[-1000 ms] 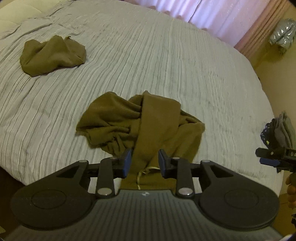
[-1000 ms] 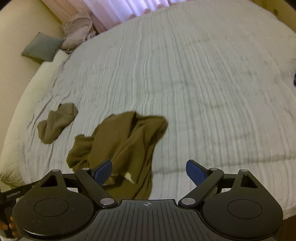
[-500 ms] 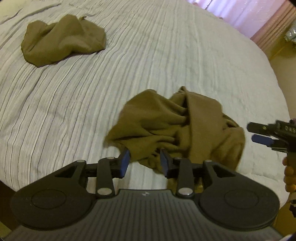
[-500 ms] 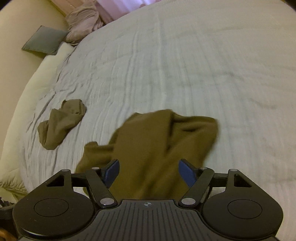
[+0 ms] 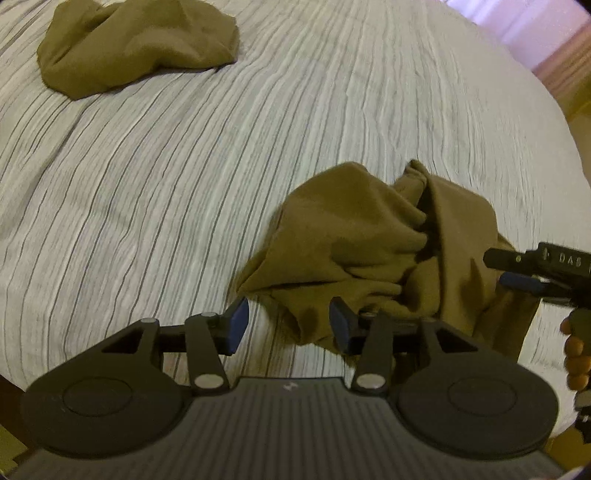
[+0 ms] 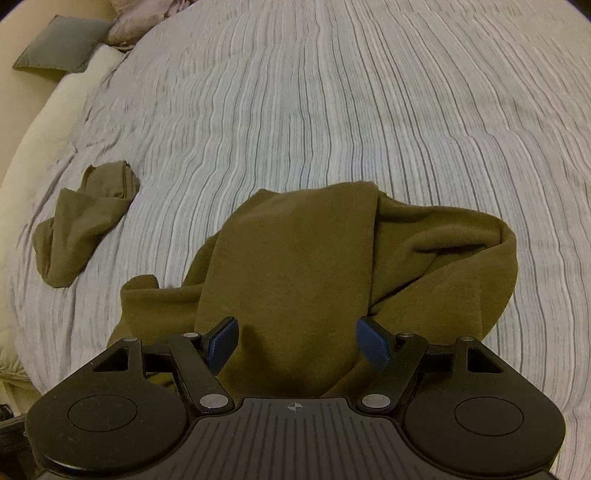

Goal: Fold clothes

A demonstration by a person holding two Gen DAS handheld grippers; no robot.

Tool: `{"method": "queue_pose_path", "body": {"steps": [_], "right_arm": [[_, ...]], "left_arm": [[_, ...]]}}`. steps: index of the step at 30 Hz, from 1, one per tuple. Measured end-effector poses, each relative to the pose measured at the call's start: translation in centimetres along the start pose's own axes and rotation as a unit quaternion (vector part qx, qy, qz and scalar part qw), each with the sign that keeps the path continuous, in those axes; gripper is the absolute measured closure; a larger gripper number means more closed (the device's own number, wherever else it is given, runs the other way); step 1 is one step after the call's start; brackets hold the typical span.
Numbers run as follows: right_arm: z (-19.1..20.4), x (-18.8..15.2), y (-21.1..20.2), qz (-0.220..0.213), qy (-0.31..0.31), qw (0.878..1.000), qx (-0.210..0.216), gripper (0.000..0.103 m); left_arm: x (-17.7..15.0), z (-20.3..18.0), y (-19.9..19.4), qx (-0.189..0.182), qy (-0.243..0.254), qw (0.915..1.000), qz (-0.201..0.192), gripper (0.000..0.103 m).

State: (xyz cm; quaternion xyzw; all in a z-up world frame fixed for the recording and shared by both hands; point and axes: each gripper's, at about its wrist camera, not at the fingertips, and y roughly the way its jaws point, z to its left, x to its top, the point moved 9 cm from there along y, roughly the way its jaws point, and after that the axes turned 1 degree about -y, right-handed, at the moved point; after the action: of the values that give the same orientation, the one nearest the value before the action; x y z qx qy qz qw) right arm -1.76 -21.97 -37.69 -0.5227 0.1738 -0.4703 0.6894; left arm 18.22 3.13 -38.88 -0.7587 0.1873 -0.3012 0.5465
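Note:
A crumpled olive-brown garment lies near the front edge of the striped grey bedspread. My left gripper hovers over its left corner, jaws opening, a fold of cloth lying between the blue pads but not pinched. My right gripper stands open just above a flat panel of the same garment, pads apart from it; it also shows in the left wrist view as the right gripper, held by a hand. A second olive garment lies bunched farther back.
A cream pillow edge and a grey cushion sit at the bed's far left, with a pinkish cloth heap beside them. Pink curtains hang beyond the bed. The bed's front edge lies just under both grippers.
Both grippers have dropped closer to the near garment. The left jaws have widened off the cloth they pinched. The right gripper has moved over the garment with its jaws slightly narrower.

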Motion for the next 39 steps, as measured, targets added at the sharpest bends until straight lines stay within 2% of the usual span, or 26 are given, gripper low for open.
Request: {"method": "queue_pose_path", "body": {"steps": [7, 13, 20, 31, 39], "right_arm": [[0.8, -1.8, -3.8, 0.007, -0.074, 0.996, -0.043, 0.029], [0.6, -4.6, -8.0, 0.009, -0.128, 0.99, -0.065, 0.029], [-1.3, -8.6, -12.0, 0.029, -0.143, 0.988, -0.058, 0.029], [-5.2, -13.1, -17.0, 0.04, -0.175, 0.983, -0.045, 0.029], [-7.0, -14.9, -18.5, 0.055, -0.191, 0.979, -0.037, 0.029]], "left_arm": [[-0.6, -1.7, -1.9, 0.04, 0.026, 0.9988, 0.01, 0.06], [-1.8, -4.0, -4.4, 0.063, 0.04, 0.9972, 0.001, 0.059], [-5.6, -6.9, -7.0, 0.076, 0.043, 0.9962, -0.007, 0.057], [-13.0, -10.7, -9.4, 0.092, 0.016, 0.9956, -0.011, 0.057], [-15.0, -12.4, -10.2, 0.102, 0.008, 0.9946, -0.02, 0.057]]}}
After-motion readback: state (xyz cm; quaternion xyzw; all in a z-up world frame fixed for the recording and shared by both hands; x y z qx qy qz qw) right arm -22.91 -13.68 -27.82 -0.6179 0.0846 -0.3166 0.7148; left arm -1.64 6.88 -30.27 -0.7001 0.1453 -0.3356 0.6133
